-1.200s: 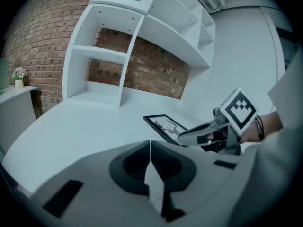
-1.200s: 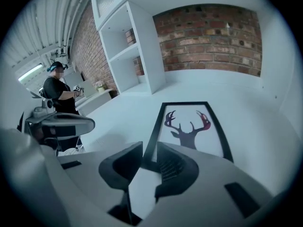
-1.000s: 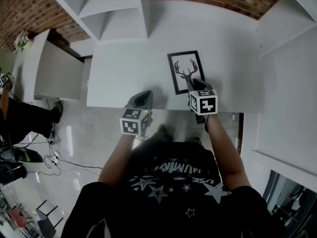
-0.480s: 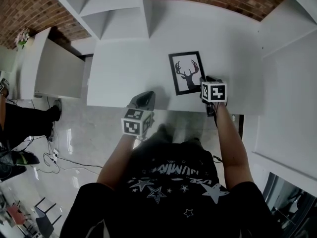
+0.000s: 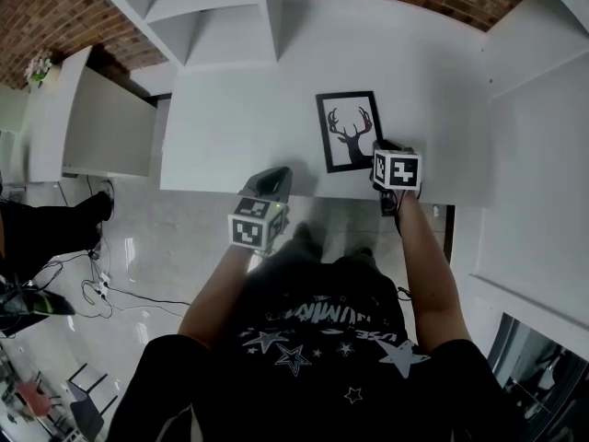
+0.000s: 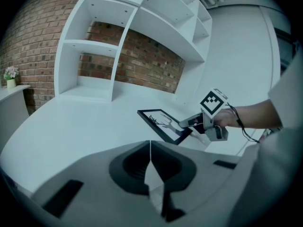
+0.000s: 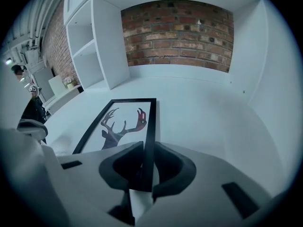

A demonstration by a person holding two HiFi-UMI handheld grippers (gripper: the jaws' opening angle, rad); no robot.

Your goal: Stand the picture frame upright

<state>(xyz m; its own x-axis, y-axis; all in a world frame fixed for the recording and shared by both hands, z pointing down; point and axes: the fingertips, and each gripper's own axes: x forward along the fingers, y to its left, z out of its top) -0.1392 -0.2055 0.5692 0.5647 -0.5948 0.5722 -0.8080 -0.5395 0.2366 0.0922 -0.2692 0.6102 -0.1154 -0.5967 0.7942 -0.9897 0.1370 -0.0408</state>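
Black picture frame point(image 5: 350, 131) with a deer print sits on the white table point(image 5: 230, 109), its right edge between the right gripper's point(image 5: 381, 147) closing jaws; the left gripper point(image 5: 272, 180) hovers nearby, jaws together, empty

A white desk point(image 5: 230, 127) spreads ahead of the left tongs point(image 5: 271, 179) and the right tongs point(image 5: 380, 146), backed by a red brick wall point(image 7: 177, 32). White open shelves point(image 6: 94, 56) rise ahead and left of the left tongs. A plain white panel point(image 5: 543, 155) stands right of the right tongs. Behind both lie glossy pale floor tiles point(image 5: 175, 238) with loose cables point(image 5: 97, 288). Far left, a small flower pot point(image 6: 10, 74) tops a low cabinet point(image 5: 101, 136).
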